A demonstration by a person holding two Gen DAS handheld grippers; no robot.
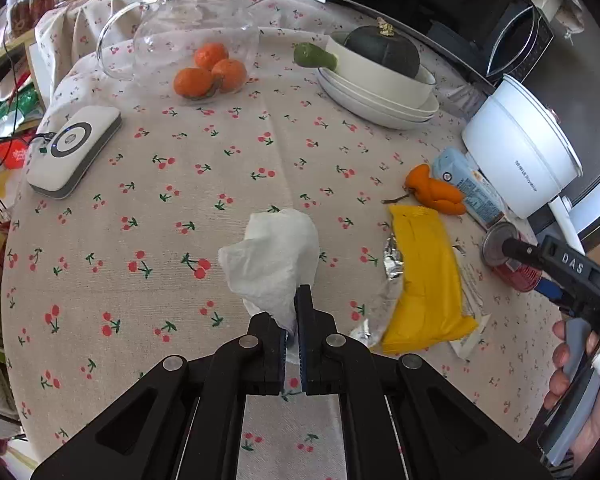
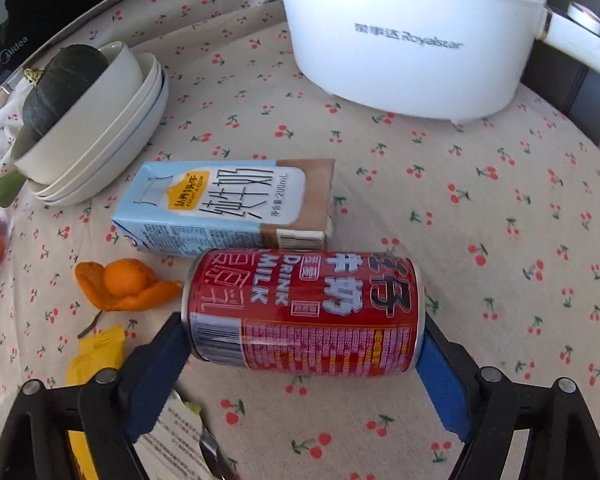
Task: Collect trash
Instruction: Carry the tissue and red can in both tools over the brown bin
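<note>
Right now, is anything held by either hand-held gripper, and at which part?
The left hand-held gripper pinches the white tissue by its lower edge. The right hand-held gripper spans the red can end to end; whether its pads press cannot be told.

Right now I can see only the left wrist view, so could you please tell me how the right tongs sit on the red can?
Observer: The right tongs straddle the red can lengthwise, with a blue pad against each end. The can lies on its side on the cloth.
Operator: Thank you. Is anything crowding it on the far side?
Observer: Yes, the milk carton lies flat right behind it and appears to touch it.
</note>
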